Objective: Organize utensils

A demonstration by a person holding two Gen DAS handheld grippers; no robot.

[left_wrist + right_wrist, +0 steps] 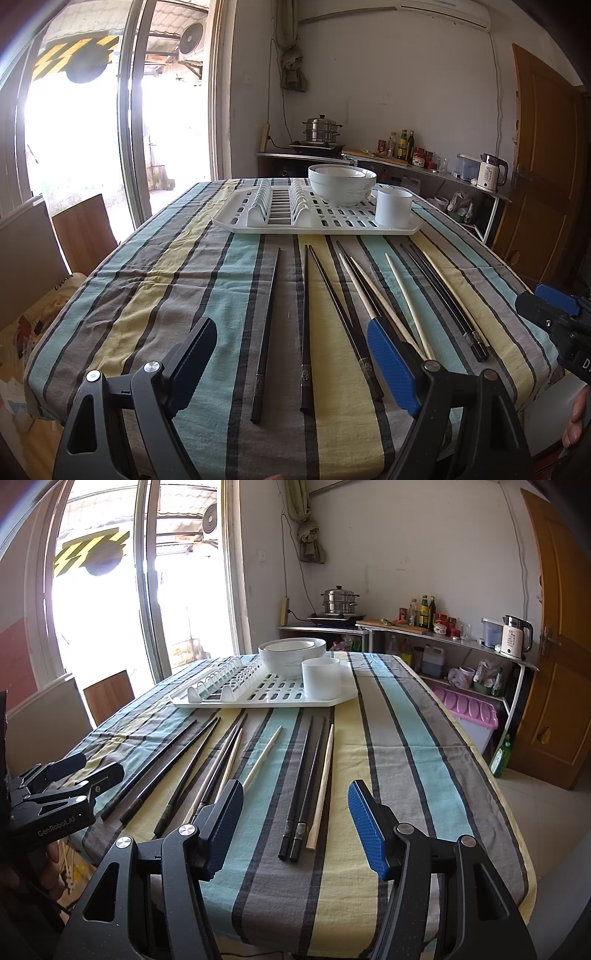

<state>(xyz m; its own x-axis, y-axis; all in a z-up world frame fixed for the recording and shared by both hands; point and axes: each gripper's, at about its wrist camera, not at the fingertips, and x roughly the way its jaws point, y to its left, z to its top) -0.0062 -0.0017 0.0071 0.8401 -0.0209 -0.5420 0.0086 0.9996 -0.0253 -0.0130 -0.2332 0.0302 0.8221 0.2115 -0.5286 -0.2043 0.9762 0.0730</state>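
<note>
Striped cloth [184, 266] covers the bench, kitchen shelf with a steamer pot [321, 129] and kettle [491, 171] behind. Your left gripper [291, 365] hovers low over the near edge, fingers [393, 365] spread wide, nothing between them. Below it lie two black chopsticks [266, 332], side by side but apart, pointing toward the white drying rack [332, 223]. Just right, more black ones cross with pale wooden chopsticks [406, 295] under your left gripper's blue pad. Your right gripper [295, 827] also stands wide open, holding nothing, above a tight trio: two black chopsticks [301, 782] touching, one wooden chopstick [323, 782] just beside them. Another wooden one lies loose to the left of that trio. Rack sits at the far middle of the bench, carrying stacked white bowls [291, 653] and a white cup [320, 677] at its right end; plate slots on its left side are unfilled. Each gripper shows at the edge of the other's view, with part of your hand [576, 417].
</note>
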